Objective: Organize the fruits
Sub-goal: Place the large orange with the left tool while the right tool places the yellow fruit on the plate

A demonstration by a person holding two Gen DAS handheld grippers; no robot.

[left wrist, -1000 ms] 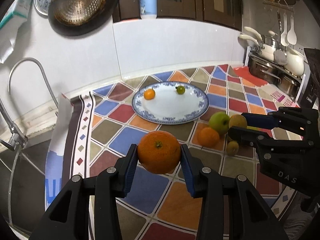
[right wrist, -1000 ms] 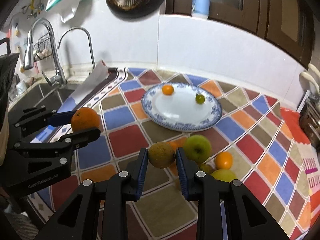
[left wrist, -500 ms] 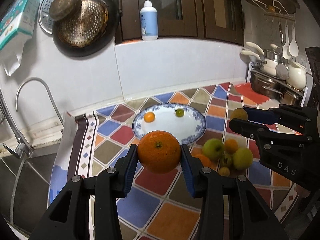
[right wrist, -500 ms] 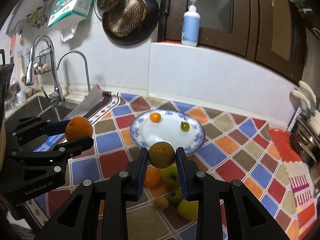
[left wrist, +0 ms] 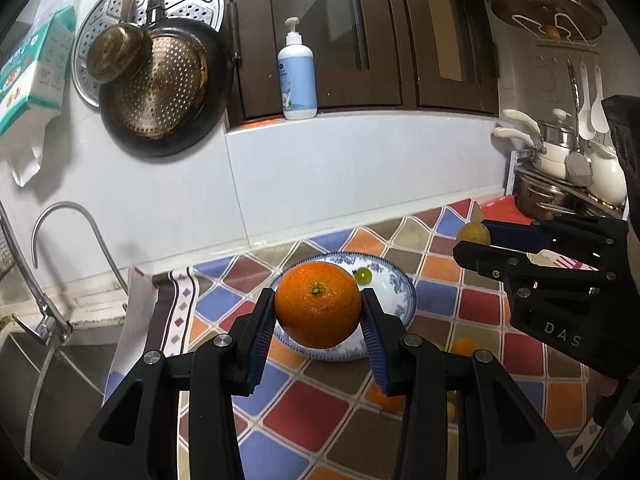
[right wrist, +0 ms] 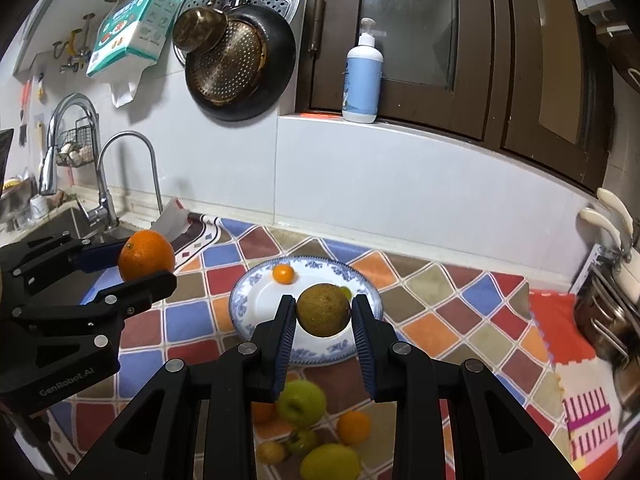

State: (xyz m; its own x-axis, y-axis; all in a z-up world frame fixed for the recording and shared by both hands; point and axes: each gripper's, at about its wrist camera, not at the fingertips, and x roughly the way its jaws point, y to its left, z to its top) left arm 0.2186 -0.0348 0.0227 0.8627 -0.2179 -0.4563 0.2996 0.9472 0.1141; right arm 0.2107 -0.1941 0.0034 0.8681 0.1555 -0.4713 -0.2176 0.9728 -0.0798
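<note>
— What do we hold on the left?

— Our left gripper (left wrist: 319, 312) is clamped on a large orange (left wrist: 318, 305), fingers spread wide to its sides, at lower centre of the left wrist view, raised in front of the blue-rimmed plate (left wrist: 404, 292).

— And the right?

— Our right gripper (right wrist: 323, 314) pinches a brownish-green round fruit (right wrist: 323, 309), also lifted before that plate, where a small orange fruit (right wrist: 283, 273) lies. On the tiled surface (right wrist: 452, 300), at the frame's bottom, we see a green apple (right wrist: 301, 403) among other loose fruits.

Black claws (left wrist: 318, 344), blue ribbed pads (left wrist: 262, 340)
</note>
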